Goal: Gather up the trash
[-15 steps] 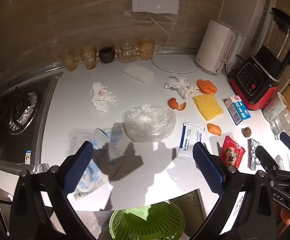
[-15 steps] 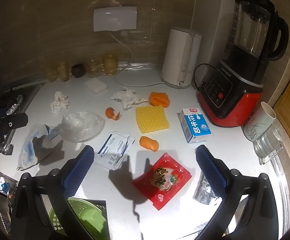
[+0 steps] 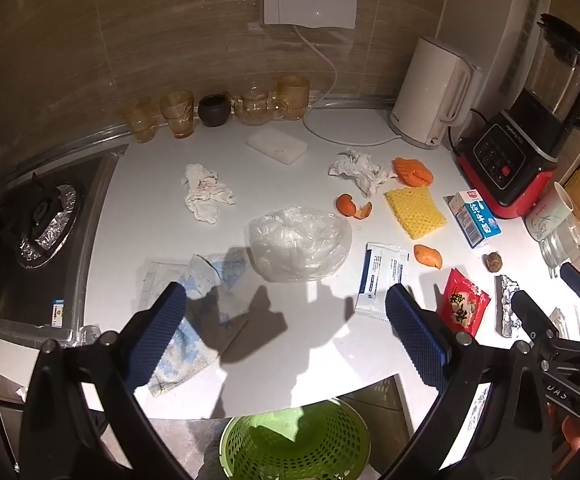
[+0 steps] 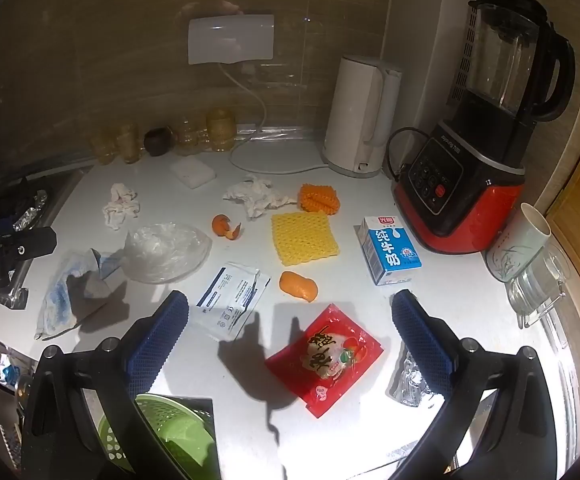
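Trash lies scattered on the white counter (image 3: 290,340): a clear plastic bag (image 3: 300,242), a blue-white wrapper (image 3: 194,308), two crumpled tissues (image 3: 206,192) (image 3: 358,170), orange peels (image 3: 352,206) (image 3: 428,256), a yellow foam net (image 3: 414,212), a white sachet (image 3: 382,276), a red snack packet (image 4: 324,358), a milk carton (image 4: 390,250) and foil (image 4: 410,380). A green basket (image 3: 294,440) sits below the counter's front edge. My left gripper (image 3: 286,332) hovers open above the counter's front, nothing between its fingers. My right gripper (image 4: 290,340) hangs open above the red packet.
A white kettle (image 3: 430,96), a red-black blender (image 4: 474,168), a mug (image 4: 518,240) and glassware stand at the right and back. Amber glasses (image 3: 178,114) line the wall. A gas hob (image 3: 38,224) lies at the left. A white soap-like block (image 3: 276,146) rests near the back.
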Tool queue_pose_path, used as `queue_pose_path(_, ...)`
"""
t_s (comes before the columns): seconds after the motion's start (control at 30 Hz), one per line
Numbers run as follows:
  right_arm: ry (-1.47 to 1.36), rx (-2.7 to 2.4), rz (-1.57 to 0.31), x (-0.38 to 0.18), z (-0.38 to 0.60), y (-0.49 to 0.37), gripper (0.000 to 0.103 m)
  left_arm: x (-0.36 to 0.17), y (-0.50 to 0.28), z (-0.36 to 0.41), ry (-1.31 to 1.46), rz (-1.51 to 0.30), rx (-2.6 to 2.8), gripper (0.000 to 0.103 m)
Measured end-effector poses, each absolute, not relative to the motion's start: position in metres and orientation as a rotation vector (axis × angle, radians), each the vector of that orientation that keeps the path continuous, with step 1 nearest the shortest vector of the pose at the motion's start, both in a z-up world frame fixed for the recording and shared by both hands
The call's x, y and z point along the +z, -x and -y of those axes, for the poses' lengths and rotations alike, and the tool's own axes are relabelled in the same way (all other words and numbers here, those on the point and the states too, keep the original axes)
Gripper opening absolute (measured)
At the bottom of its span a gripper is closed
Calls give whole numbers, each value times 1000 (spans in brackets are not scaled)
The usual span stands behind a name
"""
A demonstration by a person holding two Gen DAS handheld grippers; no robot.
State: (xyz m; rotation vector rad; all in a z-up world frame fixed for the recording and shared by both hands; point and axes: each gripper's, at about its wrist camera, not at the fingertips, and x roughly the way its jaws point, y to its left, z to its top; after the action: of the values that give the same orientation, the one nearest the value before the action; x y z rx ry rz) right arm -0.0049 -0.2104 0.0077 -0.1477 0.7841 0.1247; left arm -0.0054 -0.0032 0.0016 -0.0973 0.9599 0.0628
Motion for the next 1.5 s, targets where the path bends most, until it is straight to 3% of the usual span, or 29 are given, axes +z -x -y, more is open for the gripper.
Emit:
queue_pose_path(0.87, 139, 130, -782, 3, 208, 1, 101, -9, 5, -5, 89, -951, 69, 95)
queue_pose_path(1.2, 118, 206, -793, -25, 176, -12, 101, -57, 12, -31, 26, -887, 28, 95)
queue_pose_path(1.5, 121, 267, -851, -71, 122, -49, 101, -124, 5, -82, 31, -947, 0, 95)
